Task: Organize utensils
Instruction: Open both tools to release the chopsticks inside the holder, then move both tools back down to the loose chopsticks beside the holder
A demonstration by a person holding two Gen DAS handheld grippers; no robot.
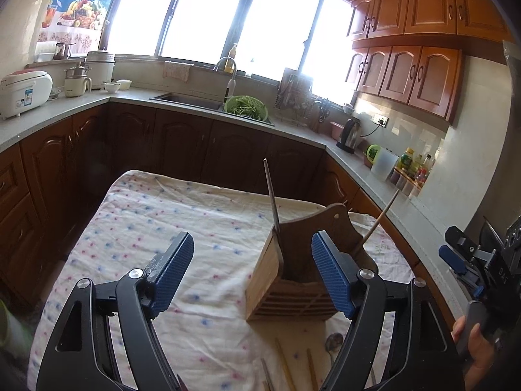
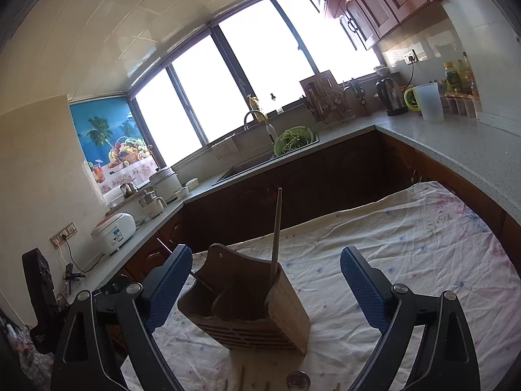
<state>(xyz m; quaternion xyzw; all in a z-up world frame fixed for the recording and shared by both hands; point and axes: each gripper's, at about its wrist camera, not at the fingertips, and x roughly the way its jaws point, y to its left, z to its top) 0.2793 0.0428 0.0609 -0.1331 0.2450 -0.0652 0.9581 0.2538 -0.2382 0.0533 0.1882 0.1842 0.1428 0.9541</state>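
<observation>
A wooden utensil holder (image 1: 293,280) stands on the cloth-covered table (image 1: 162,228); it also shows in the right wrist view (image 2: 250,312). Two chopsticks stand in it: a dark one (image 1: 272,195) and a lighter one leaning right (image 1: 379,220); the right wrist view shows one upright chopstick (image 2: 276,231). Loose chopsticks (image 1: 285,366) and a metal spoon (image 1: 333,342) lie on the cloth in front of the holder. The spoon bowl (image 2: 298,379) shows at the bottom edge. My left gripper (image 1: 252,273) is open and empty, just before the holder. My right gripper (image 2: 267,286) is open and empty, above the holder.
A kitchen counter (image 1: 202,104) wraps around the table, with a sink (image 1: 189,99), a green colander (image 1: 247,107), a kettle (image 1: 348,133), a rice cooker (image 1: 22,93) and bottles (image 1: 413,166). The right gripper's body (image 1: 482,260) shows at the right edge.
</observation>
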